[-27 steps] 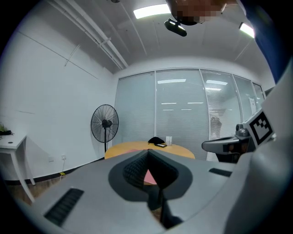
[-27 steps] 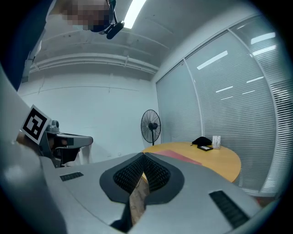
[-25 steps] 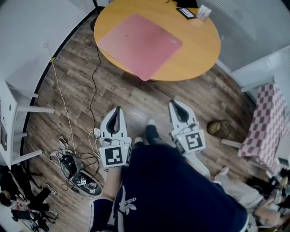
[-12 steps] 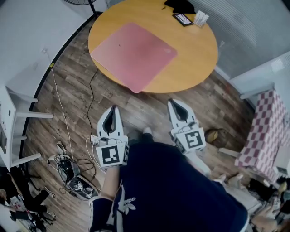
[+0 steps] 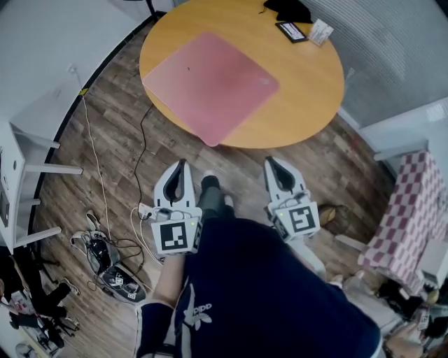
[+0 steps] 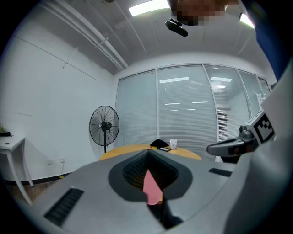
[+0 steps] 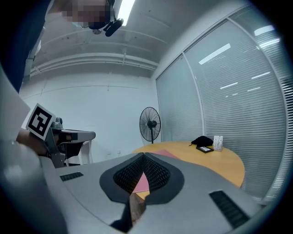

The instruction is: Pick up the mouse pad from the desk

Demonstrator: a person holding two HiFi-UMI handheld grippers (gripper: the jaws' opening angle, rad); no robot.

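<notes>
The pink mouse pad (image 5: pixel 210 84) lies flat on the round wooden table (image 5: pixel 308 77), one corner hanging over the near edge. My left gripper (image 5: pixel 183 163) and right gripper (image 5: pixel 269 160) are held side by side above the wooden floor, a little short of the table's near edge. Both point at it, and both are shut and hold nothing. In the left gripper view the closed jaw tips (image 6: pixel 147 151) meet in front of the table, and the mouse pad (image 6: pixel 151 186) shows through the jaw opening. The right gripper (image 7: pixel 143 154) also frames the mouse pad (image 7: pixel 142 183).
A phone (image 5: pixel 292 31), a black object (image 5: pixel 287 8) and a small white card stand (image 5: pixel 320 31) sit at the table's far side. A standing fan (image 6: pixel 105 125) is behind the table. Cables and a power strip (image 5: pixel 105 252) lie on the floor at left. A checked cloth (image 5: pixel 409 210) is at right.
The person has stepped forward, one foot now between the grippers. Both grippers have come closer to the table's near edge, still shut.
</notes>
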